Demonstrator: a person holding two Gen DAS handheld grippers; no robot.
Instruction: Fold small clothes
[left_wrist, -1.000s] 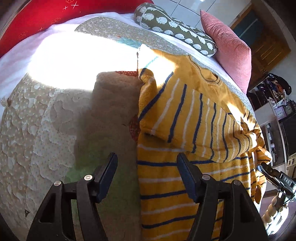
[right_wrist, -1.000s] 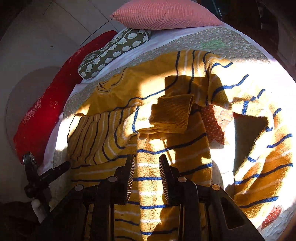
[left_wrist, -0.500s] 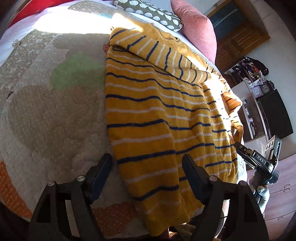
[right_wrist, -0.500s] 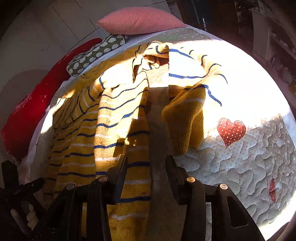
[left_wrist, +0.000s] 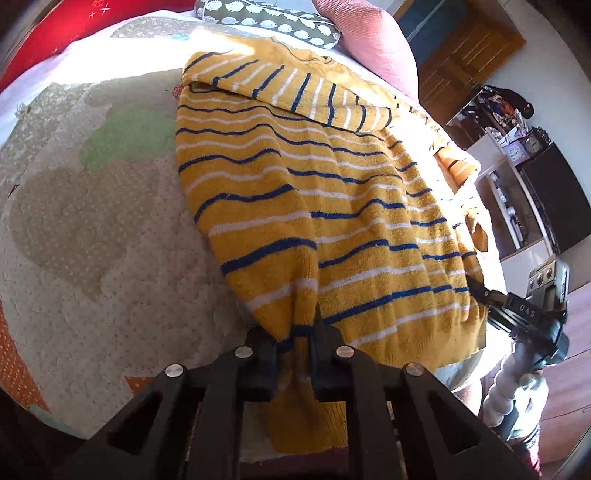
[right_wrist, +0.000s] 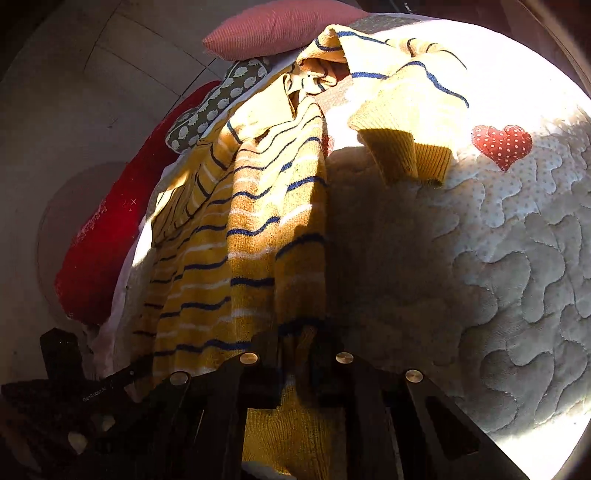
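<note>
A yellow sweater with blue and white stripes (left_wrist: 332, 206) lies spread on a quilted bed cover (left_wrist: 92, 229). One sleeve is folded across its chest. My left gripper (left_wrist: 294, 341) is shut on the sweater's bottom hem at its left corner. My right gripper (right_wrist: 295, 341) is shut on the hem at the other corner; the sweater (right_wrist: 240, 236) runs away from it toward the pillows. The other sleeve and its ribbed cuff (right_wrist: 406, 147) lie off to the right on the quilt. The right gripper also shows in the left wrist view (left_wrist: 517, 310).
A pink pillow (left_wrist: 369, 44), a patterned bolster (left_wrist: 266, 22) and a red cushion (right_wrist: 99, 251) lie at the head of the bed. The quilt (right_wrist: 517, 258) has a red heart patch (right_wrist: 502, 144). Shelves and a wooden door (left_wrist: 465, 55) stand beyond the bed's right side.
Both grippers have drawn back from the sweater's middle to its bottom hem and closed on it. Half a second ago both were open above the hem.
</note>
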